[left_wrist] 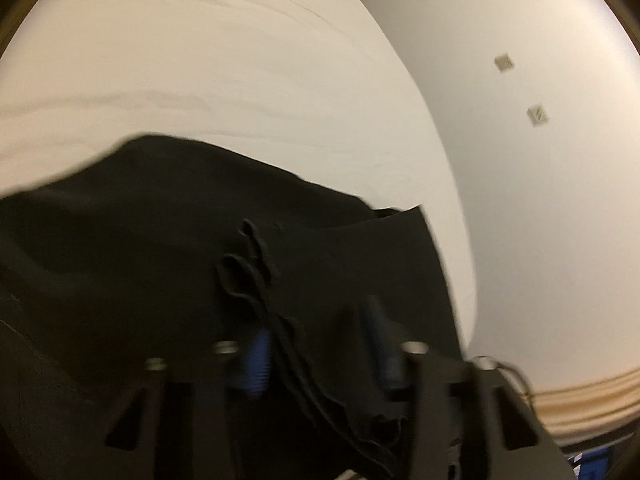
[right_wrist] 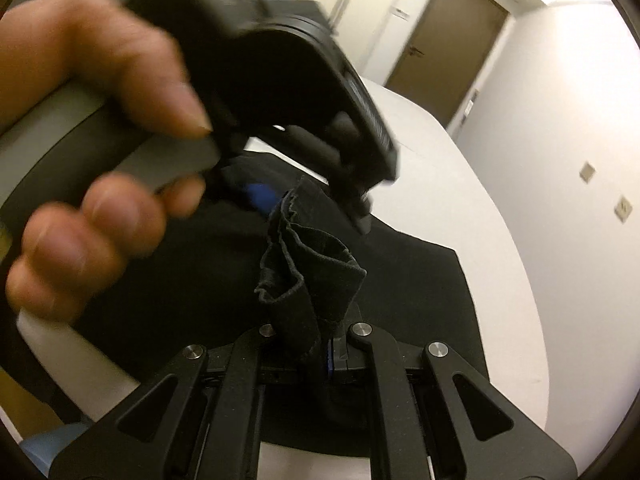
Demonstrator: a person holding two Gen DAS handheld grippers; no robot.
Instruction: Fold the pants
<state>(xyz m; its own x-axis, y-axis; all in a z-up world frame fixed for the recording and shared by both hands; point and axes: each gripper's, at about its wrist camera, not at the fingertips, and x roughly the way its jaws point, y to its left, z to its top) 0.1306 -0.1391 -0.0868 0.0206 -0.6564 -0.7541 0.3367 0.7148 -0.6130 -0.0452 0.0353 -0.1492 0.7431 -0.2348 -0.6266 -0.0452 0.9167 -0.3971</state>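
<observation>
Black pants lie on a pale wood-grain table, filling the 6-to-9 o'clock part of the left wrist view, with bare tabletop toward 12. Left gripper: blue-padded fingers spread apart, jaws released, a strand of dark drawstring and bunched fabric edge running between them; whether cloth is actually pinched cannot be told, blurred. Grey wall at 2-3 o'clock with two small square wall plates.

Right wrist view: right gripper jaws clenched on a folded, ruffled pants edge that stands up from between the fingers at centre. The rest of the pants spreads flat on the table toward 3-5 o'clock. Left hand at 9-10 o'clock grips the grey handle of the left gripper, whose black body sits at 12, blurred; one blue pad is close to the raised edge. Brown door at 1 o'clock.
</observation>
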